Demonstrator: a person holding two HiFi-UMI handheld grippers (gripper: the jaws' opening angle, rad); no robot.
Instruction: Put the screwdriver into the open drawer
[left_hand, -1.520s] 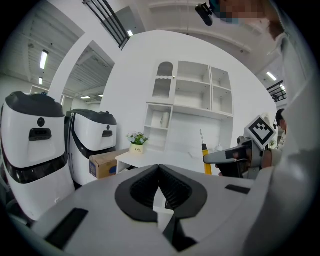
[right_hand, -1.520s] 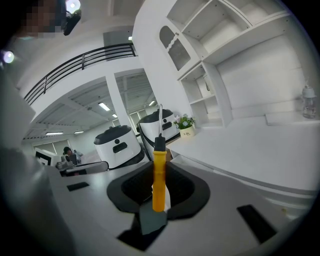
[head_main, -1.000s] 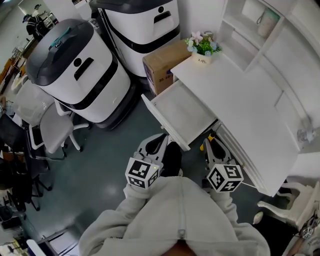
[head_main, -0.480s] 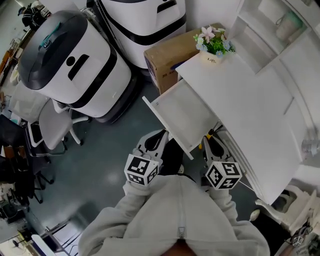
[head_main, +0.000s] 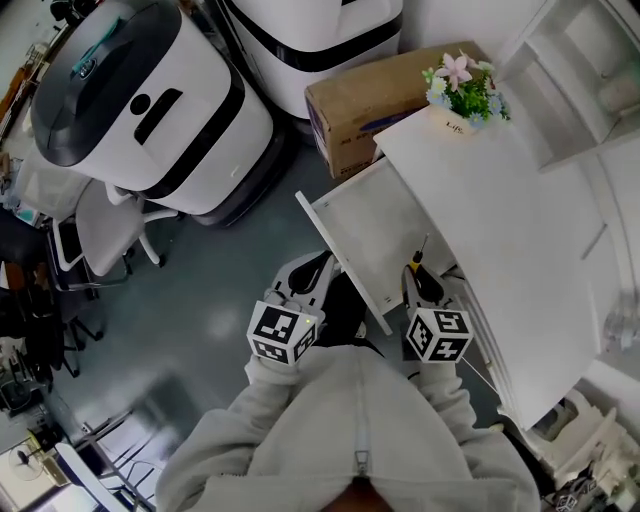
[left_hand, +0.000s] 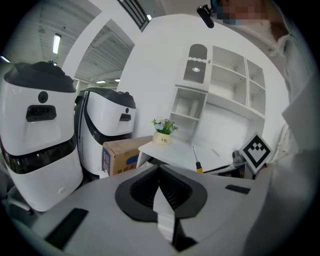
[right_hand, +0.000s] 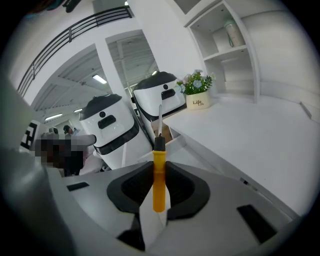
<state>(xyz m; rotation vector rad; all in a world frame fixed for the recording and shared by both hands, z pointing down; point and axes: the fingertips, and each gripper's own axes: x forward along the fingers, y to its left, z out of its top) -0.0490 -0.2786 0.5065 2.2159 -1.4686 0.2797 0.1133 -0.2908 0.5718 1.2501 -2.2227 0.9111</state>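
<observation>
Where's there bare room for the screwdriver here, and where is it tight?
The open drawer is bare inside wherever it shows. The desk top is bare too, between the flower pot and the shelf unit. Crowded: the floor beyond the drawer, where the cardboard box and two white machines stand.

A: Entry one: brown cardboard box (head_main: 375, 95), one end under the white desk top (head_main: 520, 230).
B: We add the yellow-handled screwdriver (head_main: 418, 255): in our head view the right gripper (head_main: 418, 275) covers most of its handle.
A: Entry three: cream flower pot (head_main: 458, 125), print too small for us.
B: Entry four: upper white-and-black machine (head_main: 320, 35), cut by the top edge.
</observation>
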